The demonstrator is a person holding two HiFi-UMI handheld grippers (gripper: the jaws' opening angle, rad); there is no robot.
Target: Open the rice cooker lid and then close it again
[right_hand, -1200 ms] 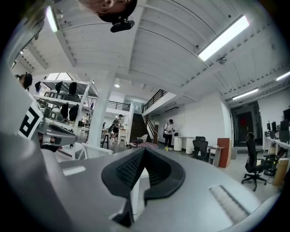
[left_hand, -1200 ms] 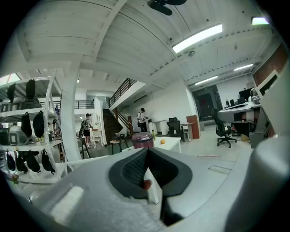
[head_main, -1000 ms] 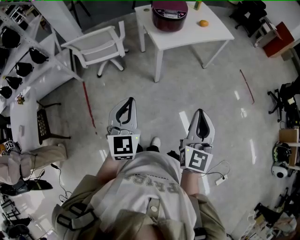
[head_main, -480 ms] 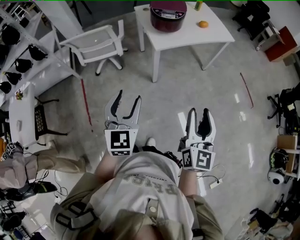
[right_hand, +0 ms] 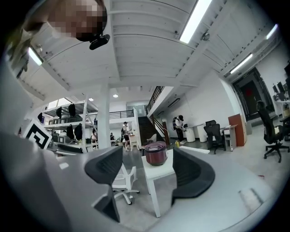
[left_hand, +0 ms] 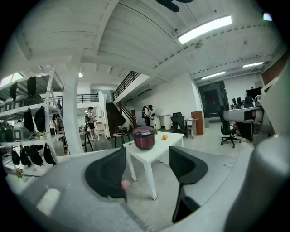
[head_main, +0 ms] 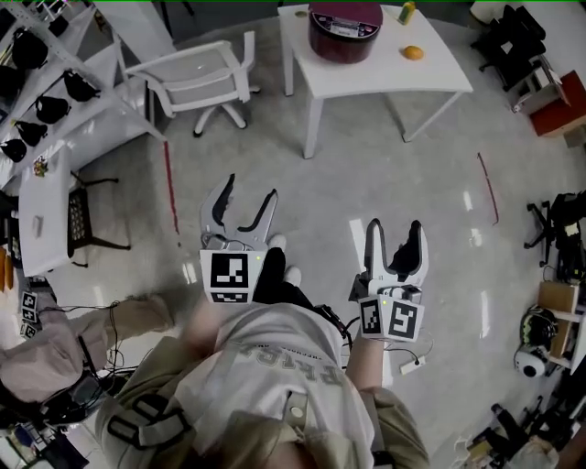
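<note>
Though far from the rice cooker (head_main: 344,27), left gripper (head_main: 250,190), right gripper (head_main: 396,227) forward, empty jaws just opening.

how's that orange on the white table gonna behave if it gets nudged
The orange looks round, so it would probably roll on the smooth white table. It lies in the open, apart from the rice cooker, so it might roll off. Its small size suggests it's light.
</note>
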